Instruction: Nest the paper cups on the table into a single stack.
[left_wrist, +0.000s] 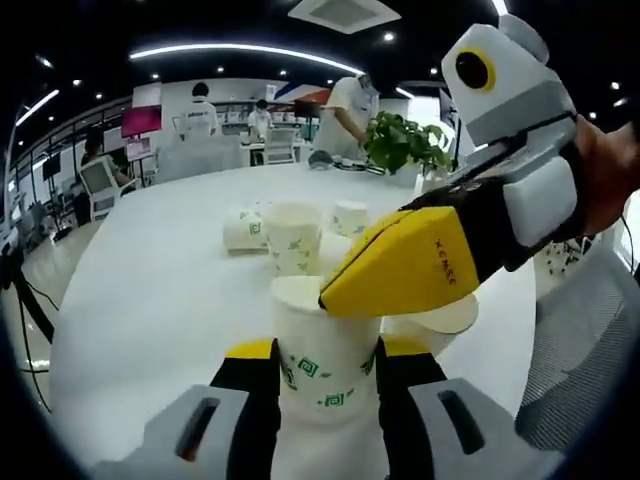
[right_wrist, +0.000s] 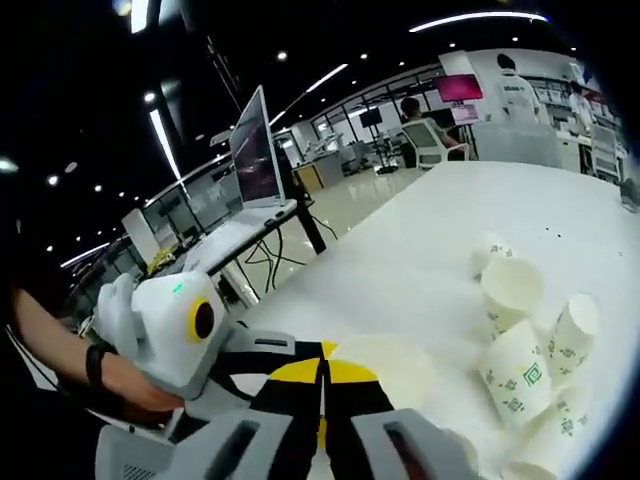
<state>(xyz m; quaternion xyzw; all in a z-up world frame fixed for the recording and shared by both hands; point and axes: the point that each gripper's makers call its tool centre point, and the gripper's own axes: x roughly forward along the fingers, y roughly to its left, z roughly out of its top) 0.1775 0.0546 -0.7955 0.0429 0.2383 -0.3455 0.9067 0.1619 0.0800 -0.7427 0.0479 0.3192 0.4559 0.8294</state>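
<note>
1. Gripping an upright paper cup (left_wrist: 325, 365) at the bottom of the left gripper view, the left gripper (left_wrist: 327, 375) has its two jaws pressed against the cup's sides, black with yellow pads. The cup is white with a green square-spiral pattern; I cannot see what is inside it, because its mouth is partly covered.
2. Farther back on the white table (left_wrist: 150, 300) in the same view stands a loose group of cups (left_wrist: 290, 232) with the same green print: one upright with an open mouth, one on its side to its left, another behind to the right. No wording can be read on any of them.
3. Coming in from the right, the right gripper (left_wrist: 400, 265) reaches over the held cup, its yellow jaw tip touching the rim. Small dark lettering runs along the yellow part, too small to read.
4. Just beyond that tip lies another cup mouth (left_wrist: 445, 318), pale and empty-looking.
5. Behind, a potted plant (left_wrist: 405, 142) sits at the table's far edge, and people stand at the back.
6. Seen from the right gripper view, the right jaws lie closed together, over a round cup mouth (right_wrist: 385, 365), though what they pinch is hidden.
7. To the right, several cups (right_wrist: 525, 350) cluster on the table, upright and tilted.
</note>
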